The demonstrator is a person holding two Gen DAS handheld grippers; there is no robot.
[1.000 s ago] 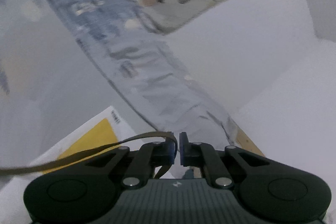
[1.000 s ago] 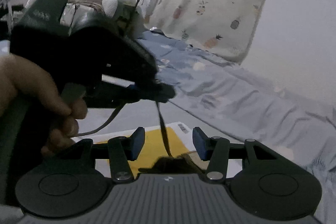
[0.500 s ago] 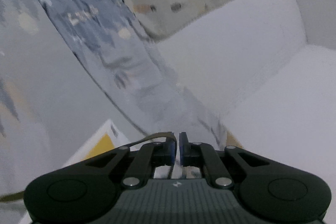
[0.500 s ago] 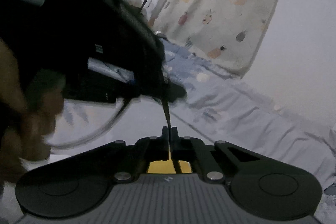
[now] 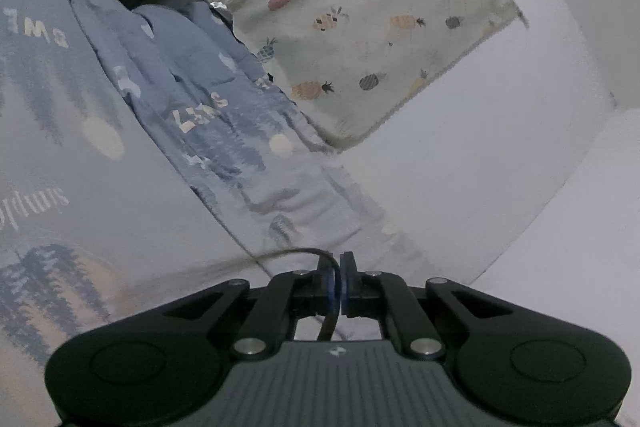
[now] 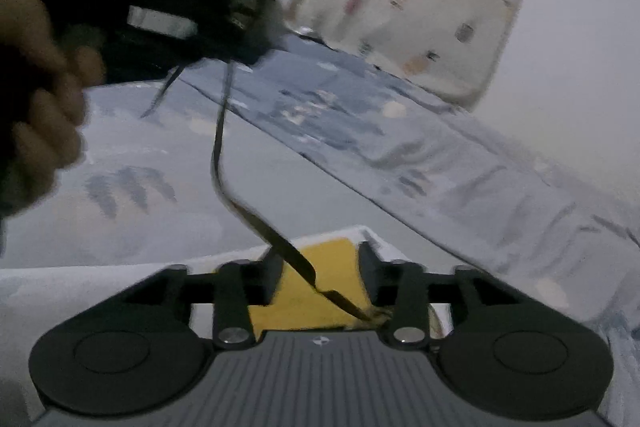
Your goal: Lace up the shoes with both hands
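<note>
Can't see the shoe in either view, so how many eyelets are threaded I can't tell. What shows: my left gripper (image 5: pixel 340 281) has its jaws pinched nearly together on the lace (image 6: pixel 218 147), which loops out at 9 o'clock from the tips & drops behind them. My right gripper (image 6: pixel 320 273) has jaws wide apart, gripping nothing; the lace runs from the left gripper at 11 o'clock down between them, ending at 5 o'clock by the yellow card (image 6: pixel 304 291). Bed (image 5: pixel 120 187) beyond. Prob mid hand-over or pull-through.
</note>
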